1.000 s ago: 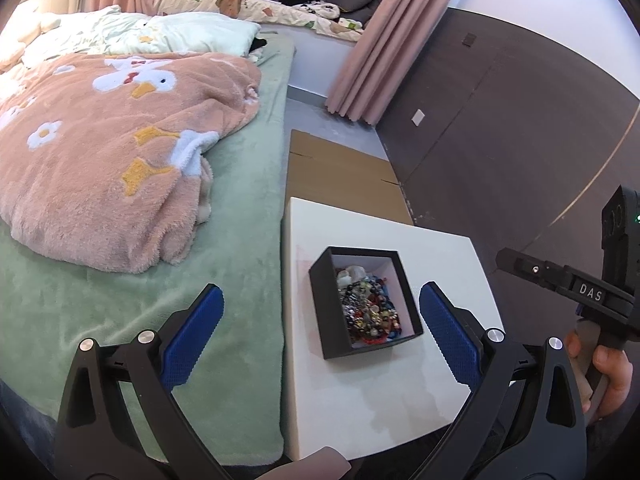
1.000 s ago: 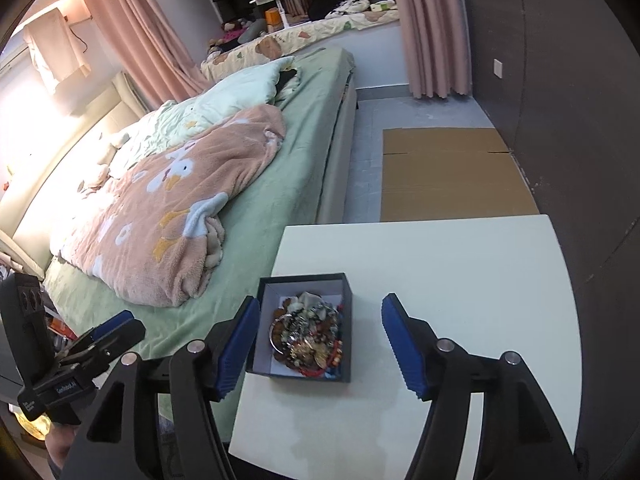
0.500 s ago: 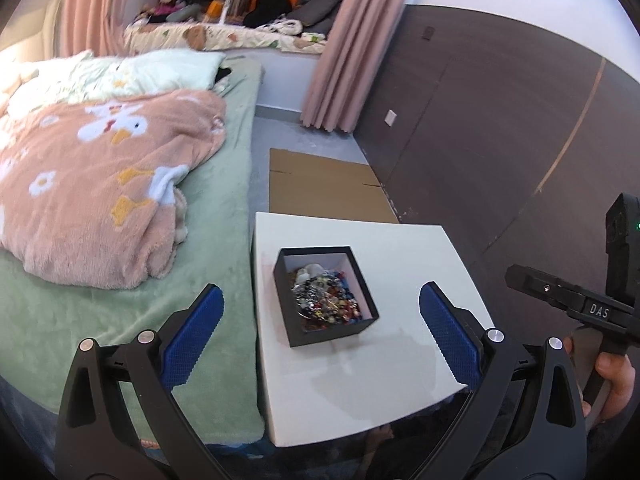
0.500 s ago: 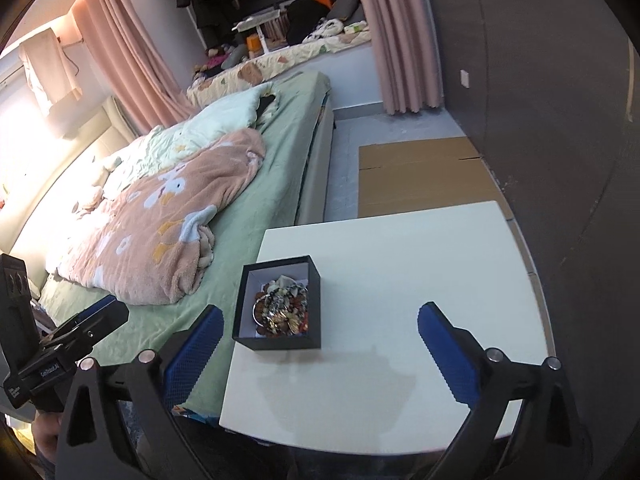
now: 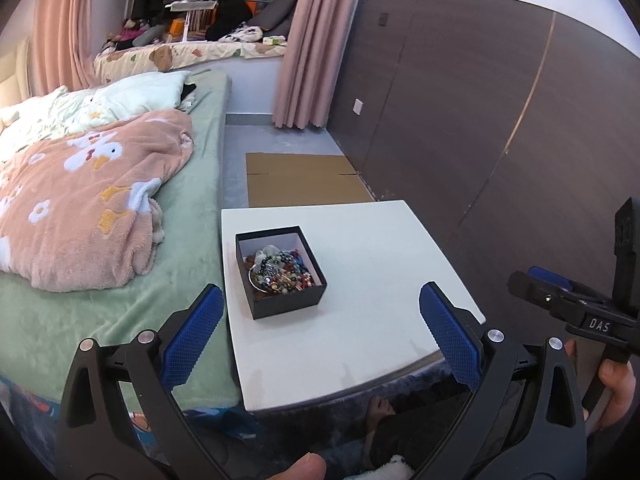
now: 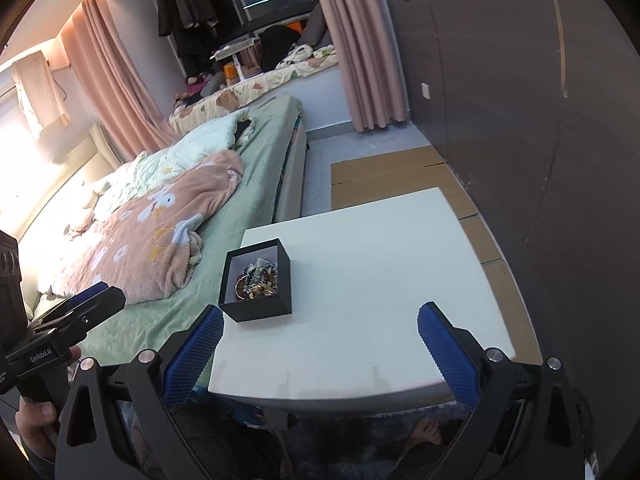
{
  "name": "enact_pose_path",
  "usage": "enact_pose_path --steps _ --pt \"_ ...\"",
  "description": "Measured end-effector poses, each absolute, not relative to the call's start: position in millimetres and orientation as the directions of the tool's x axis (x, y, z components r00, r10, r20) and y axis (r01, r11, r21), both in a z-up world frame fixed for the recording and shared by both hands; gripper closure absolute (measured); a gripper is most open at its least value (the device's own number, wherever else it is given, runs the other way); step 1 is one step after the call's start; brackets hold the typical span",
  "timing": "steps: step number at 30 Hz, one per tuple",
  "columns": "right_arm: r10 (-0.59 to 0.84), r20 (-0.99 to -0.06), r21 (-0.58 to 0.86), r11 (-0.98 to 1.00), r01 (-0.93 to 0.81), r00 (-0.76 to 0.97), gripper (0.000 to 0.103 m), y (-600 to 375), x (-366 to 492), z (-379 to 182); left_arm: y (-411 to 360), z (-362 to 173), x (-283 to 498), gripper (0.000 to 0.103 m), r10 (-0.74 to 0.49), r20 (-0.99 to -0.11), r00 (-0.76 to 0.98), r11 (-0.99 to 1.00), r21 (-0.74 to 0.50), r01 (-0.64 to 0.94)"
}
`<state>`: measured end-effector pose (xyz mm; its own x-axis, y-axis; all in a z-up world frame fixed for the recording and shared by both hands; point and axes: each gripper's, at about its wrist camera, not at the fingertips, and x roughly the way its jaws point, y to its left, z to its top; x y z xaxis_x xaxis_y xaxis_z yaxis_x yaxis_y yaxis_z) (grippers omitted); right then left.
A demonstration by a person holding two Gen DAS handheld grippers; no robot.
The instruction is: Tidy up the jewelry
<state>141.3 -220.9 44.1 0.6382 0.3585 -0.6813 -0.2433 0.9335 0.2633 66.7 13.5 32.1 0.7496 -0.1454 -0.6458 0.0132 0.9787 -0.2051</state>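
Holding both hand-held grippers, left (image 5: 316, 334) and right (image 6: 318, 346), wide and empty, you hover near the square white surface (image 5: 372, 280) bearing the black bead-filled jewelry box (image 5: 280, 270).

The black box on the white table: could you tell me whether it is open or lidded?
Open. The black box has no lid on it, and mixed beaded jewelry shows inside.

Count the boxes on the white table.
1: a black box, full of beaded jewelry, near the table's bed-side edge. Nothing else sits on the tabletop.
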Motion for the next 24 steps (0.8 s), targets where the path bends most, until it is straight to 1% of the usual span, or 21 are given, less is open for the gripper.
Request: enact_pose_path --steps 5,10,24 --pt "0.336 -0.667 0.252 0.942 -0.224 0.665 0.008 -238 112 52 -1 38 54 0.005 -0.143 -0.645 0.751 0.985 -0.167 0.045" --pt "0.327 -0.661 0.254 0.945 -0.208 0.676 0.008 -251 89 55 -5 43 41 0.005 -0.15 -0.642 0.752 0.986 -0.157 0.063" --pt "0.308 -0.656 0.248 0.95 -0.189 0.689 0.008 -266 62 57 -13 48 22 0.005 -0.136 -0.626 0.768 0.989 -0.135 0.065"
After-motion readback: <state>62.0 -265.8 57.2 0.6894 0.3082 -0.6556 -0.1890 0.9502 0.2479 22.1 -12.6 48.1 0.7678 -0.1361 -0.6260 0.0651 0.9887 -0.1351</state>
